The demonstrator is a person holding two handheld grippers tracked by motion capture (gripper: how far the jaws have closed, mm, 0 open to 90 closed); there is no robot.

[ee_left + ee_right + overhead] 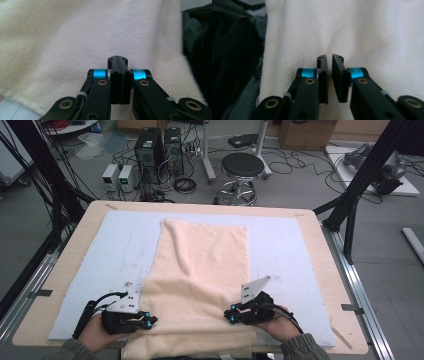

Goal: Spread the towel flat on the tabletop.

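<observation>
— Where is the cream fluffy towel [200, 270] lying?

— It is lying lengthwise on the pale blue mat [100, 255] over the wooden table [320, 250] — its near end is hanging over the table's front edge.

— And the grippers?

— The left gripper [117, 61] is sitting at the towel's near left edge, jaws pressed together. The right gripper [329, 58] is resting near the right edge — a narrow gap is showing between its jaws, nothing in it.

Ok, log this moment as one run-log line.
work: towel folding | left gripper: shut, at cream towel's near left edge | right gripper: jaws slightly apart over towel's near right edge | surface: blue mat
</observation>
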